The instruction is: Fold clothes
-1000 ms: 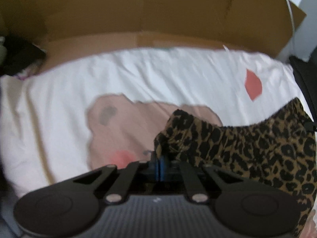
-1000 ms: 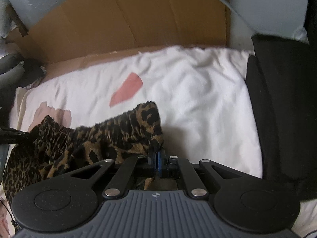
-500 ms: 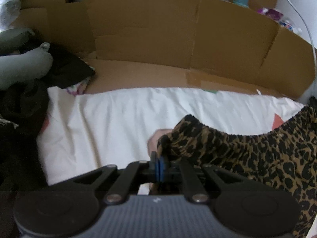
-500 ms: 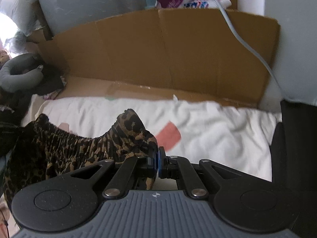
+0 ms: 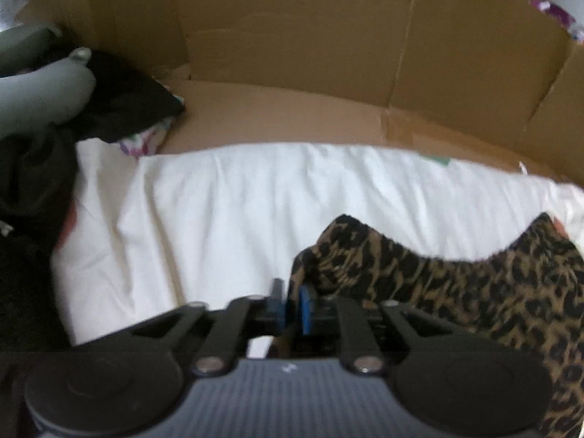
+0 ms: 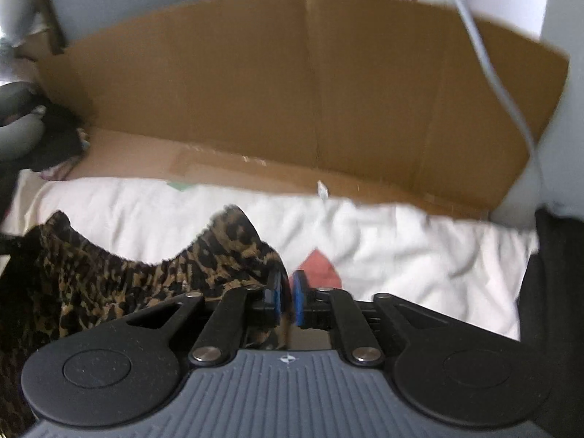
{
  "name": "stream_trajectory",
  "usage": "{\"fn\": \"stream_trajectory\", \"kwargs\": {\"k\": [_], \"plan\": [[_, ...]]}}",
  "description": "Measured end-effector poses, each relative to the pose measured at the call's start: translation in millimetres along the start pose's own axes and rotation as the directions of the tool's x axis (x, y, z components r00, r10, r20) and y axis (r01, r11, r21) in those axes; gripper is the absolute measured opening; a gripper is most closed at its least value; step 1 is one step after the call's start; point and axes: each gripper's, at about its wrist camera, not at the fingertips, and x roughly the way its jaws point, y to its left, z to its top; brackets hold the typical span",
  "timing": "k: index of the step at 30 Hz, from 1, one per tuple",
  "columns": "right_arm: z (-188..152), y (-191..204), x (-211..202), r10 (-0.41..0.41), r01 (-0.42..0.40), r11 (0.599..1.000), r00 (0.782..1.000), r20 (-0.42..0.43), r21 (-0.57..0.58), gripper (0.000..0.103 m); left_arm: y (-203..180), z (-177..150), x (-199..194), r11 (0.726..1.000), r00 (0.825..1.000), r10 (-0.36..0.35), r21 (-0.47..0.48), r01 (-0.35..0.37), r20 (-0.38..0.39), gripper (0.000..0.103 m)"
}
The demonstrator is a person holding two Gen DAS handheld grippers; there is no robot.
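left wrist view, item one: left gripper [image 5: 290, 303], jaws opening, a narrow gap between the blue pads. leopard-print garment [image 5: 474, 292] has its near corner bunched at the gap and draped over the right-hand pad; whether the pads still press on it cannot be told. the cloth runs off to the right of this gripper, over the white sheet [image 5: 226, 211].

right wrist view, item two: right gripper [image 6: 286, 299], jaws opening, gap likewise narrow. the same garment [image 6: 120, 277] lies to its left, its peaked corner against the left-hand pad; a strip of print shows low in the gap, grip uncertain.

item three, governing relation: the garment's long axis runs side to side between the two grippers, one end corner at each, the edge sagging in the middle. each hand is nearest its own corner; neither is better placed for the other's.

surroundings: cardboard wall [image 6: 292, 84] beyond the sheet; dark clothing [image 5: 127, 98] far left; black fabric [image 6: 554, 292] at the right edge; red patch [image 6: 317, 266] on the sheet just past the right gripper.

judgement: a release onto the sheet appears under way.
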Motion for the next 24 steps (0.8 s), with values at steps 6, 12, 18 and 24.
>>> {"fn": "stream_trajectory", "kwargs": {"k": [6,12,18,24], "plan": [[-8.9,-17.8,-4.4,0.02,-0.02,0.999,1.0,0.009,0.047,0.046,14.2,-9.1,-6.9,0.999,1.0,0.021,-0.029,-0.021,0.0,0.053],[-25.2,-36.6,-14.4,0.048,-0.047,0.994,0.999,-0.008,0.101,0.046,26.9,-25.5,-26.7,0.997,1.0,0.012,-0.08,-0.013,-0.004,0.058],[-45.8,-45.1,-27.9,0.108,-0.103,0.983,0.994,-0.023,0.151,0.046,25.4,-53.1,-47.8,0.998,1.0,0.006,-0.065,-0.006,0.0,0.061],[-62.9,-37.8,-48.9,0.177,-0.175,0.972,0.984,0.004,0.159,0.046,24.1,-81.8,-72.5,0.997,0.999,0.026,-0.066,-0.025,0.023,0.067]]}}
